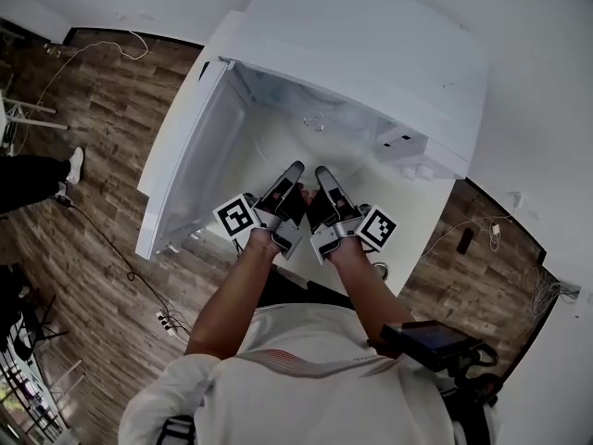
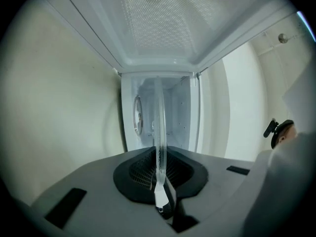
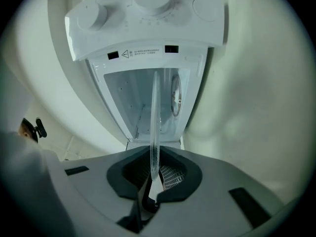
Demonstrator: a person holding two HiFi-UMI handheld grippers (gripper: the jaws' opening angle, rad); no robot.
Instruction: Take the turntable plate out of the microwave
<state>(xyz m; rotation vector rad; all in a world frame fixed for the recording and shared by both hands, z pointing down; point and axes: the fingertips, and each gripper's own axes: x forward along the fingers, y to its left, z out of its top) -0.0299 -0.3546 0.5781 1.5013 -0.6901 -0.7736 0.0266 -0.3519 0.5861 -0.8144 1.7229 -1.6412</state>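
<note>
Turntable plate [image 2: 159, 127]: a clear glass disc, seen edge-on in both gripper views as a thin pane running from each pair of jaws toward the open cavity [image 3: 143, 102]. It is held in the air just in front of the mouth of the cavity. Whether its far rim clears the mouth cannot be told.

Microwave [image 1: 371, 54]: white housing, far from the person, with a knob panel [image 3: 148, 9] on its right side.

Door [image 1: 185, 165]: swung fully open to the left.

Floor [image 1: 93, 156]: wood planks, left and right of the appliance.

Left gripper [image 1: 295, 172]: jaws nearly together, pads pressed on the plate's near rim, left of centre.

Right gripper [image 1: 326, 179]: jaws likewise almost closed, clamping the same near rim just beside the left one.

Marker cubes [image 1: 235, 216] and [image 1: 377, 227]: one on each gripper, on its outer side, near the hands.
</note>
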